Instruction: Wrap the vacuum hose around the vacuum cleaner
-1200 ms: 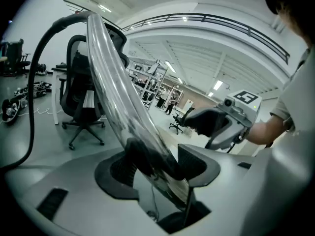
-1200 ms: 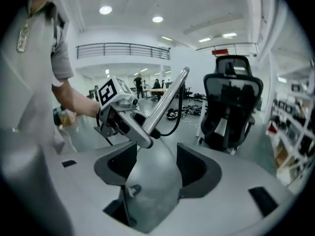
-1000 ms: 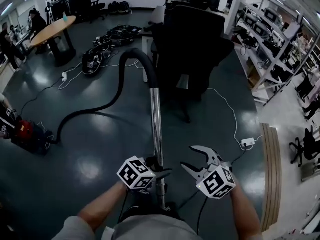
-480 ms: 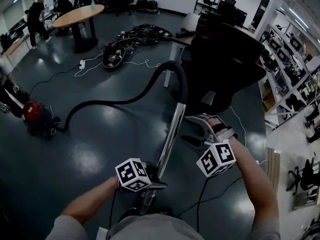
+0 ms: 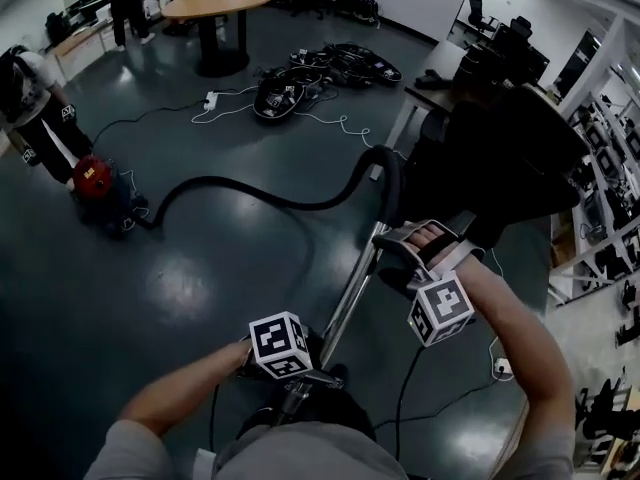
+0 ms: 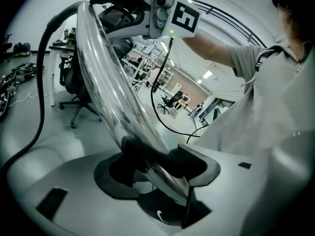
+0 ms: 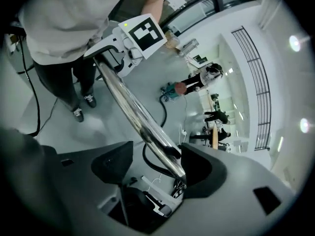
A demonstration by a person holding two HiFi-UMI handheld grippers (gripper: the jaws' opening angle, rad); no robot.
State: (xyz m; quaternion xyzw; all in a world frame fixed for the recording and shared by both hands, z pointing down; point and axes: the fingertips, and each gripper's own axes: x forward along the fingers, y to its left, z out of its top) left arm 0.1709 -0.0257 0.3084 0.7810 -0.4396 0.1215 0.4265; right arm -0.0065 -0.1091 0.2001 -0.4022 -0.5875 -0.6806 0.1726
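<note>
The vacuum cleaner is standing on the dark floor, well apart from both grippers, at about ten o'clock from them in the head view. The vacuum hose is being led from it across the floor toward three o'clock. There it is rising in a bend and is joined to the metal tube. The tube is slanting down toward seven o'clock into the left gripper. The right gripper is being held higher on the tube, near the bend.

The whole course of the hose is being shown only by the head view. In the left gripper view the jaws are seen pressed on the tube from both sides, so it is being held firmly.

In the right gripper view the jaws have just been opening and are standing wide apart. The tube is passing between them, close against the jaw at three o'clock, while the jaw at nine o'clock is well apart from it, so nothing is being gripped. Far behind, the vacuum cleaner is appearing small beside a standing person.
</note>
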